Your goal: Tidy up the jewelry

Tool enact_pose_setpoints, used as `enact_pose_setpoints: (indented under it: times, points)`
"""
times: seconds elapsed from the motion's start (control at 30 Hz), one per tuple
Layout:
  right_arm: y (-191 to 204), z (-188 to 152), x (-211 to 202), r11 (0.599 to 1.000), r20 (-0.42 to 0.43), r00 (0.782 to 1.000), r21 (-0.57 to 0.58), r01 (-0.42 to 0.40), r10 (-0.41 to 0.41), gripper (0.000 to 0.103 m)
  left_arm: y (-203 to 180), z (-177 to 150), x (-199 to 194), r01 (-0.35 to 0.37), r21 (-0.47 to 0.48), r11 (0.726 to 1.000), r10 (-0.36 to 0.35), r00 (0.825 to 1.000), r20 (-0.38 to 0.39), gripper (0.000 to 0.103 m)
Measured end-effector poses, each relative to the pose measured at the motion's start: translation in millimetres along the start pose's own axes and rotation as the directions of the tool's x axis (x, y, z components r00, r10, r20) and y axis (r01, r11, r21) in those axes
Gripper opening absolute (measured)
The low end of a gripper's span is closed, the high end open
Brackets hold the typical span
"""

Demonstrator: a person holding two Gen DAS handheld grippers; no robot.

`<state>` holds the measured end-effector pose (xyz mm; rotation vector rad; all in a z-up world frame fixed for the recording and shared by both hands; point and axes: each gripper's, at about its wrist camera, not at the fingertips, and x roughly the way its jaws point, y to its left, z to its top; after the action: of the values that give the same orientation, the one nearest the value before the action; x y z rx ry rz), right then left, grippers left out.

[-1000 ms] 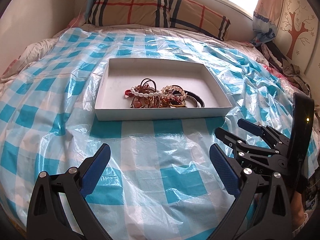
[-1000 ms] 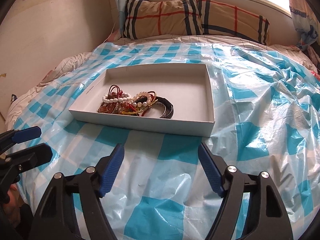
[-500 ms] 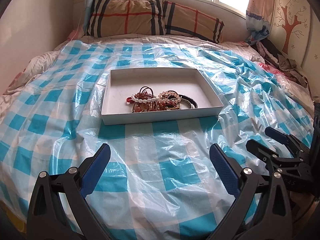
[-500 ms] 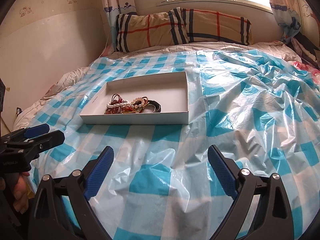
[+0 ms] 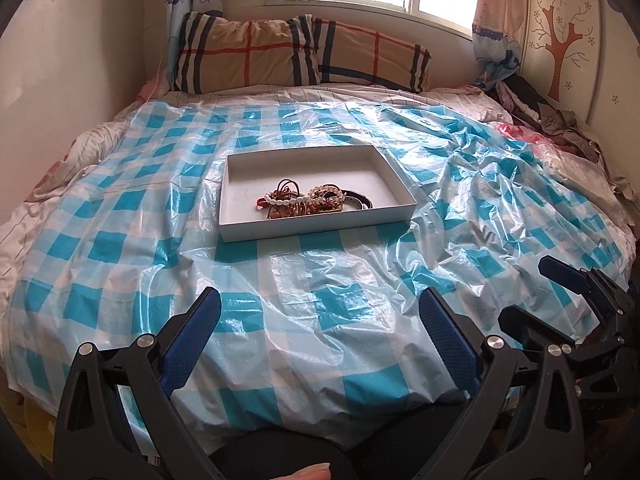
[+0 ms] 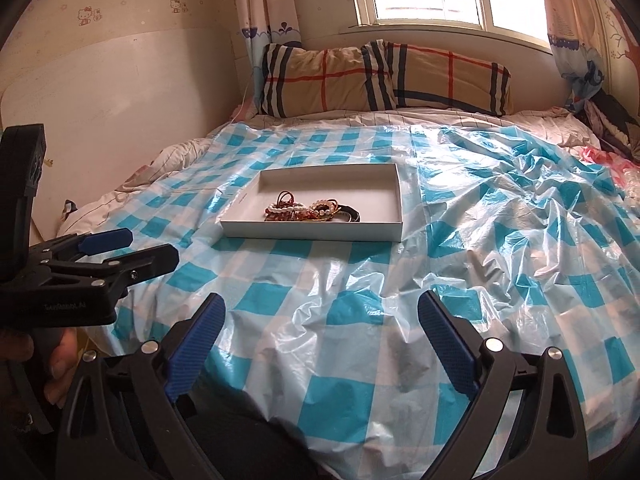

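A shallow white box (image 5: 236, 184) (image 6: 390, 196) lies in the middle of the bed. Inside it, near the front wall, is a tangled heap of bracelets (image 5: 312, 200) (image 6: 310, 210): white and pink beads, red cords and a black bangle. My left gripper (image 5: 320, 320) is open and empty, held back over the near edge of the bed; it also shows at the left of the right wrist view (image 6: 132, 248). My right gripper (image 6: 320, 320) is open and empty, also well back from the box; it shows at the right of the left wrist view (image 5: 532, 292).
A crinkled blue-and-white checked plastic sheet (image 5: 120, 240) (image 6: 500, 240) covers the bed. Plaid pillows (image 5: 296, 56) (image 6: 384, 76) lie at the head under the window. A pile of clothes (image 5: 552, 120) sits at the far right. A wall runs along the left side.
Both grippers have pulled back and up from the box, which now looks smaller and farther away. Both stay open and empty. The jewelry has not moved.
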<state>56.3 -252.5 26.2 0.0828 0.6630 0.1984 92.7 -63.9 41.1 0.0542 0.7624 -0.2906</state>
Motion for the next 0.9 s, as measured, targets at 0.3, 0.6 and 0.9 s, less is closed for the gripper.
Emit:
enact_pose_setpoints:
  times: [0.3,0.6,0.9]
  points:
    - [19.6,-14.7,-37.2,1.0,0.013,1.0,-0.015,0.018,-0.018,0.095,-4.6,-18.4,-38.5,-0.009,0.032,0.999,0.009,1.0,0.011,0.095]
    - [35.4,-29.4,-63.2,0.999,0.019,0.999,-0.014,0.042,-0.041,0.095,-0.6,-37.4,-63.5,-0.008,0.016,1.0,0.009,1.0,-0.014,0.095]
    - [57.2,-46.0,-84.4,0.997,0.022,0.997,-0.019,0.073,-0.073,0.095,3.6,-52.0,-82.2,0.011,0.01,1.0,-0.01,1.0,-0.026,0.095]
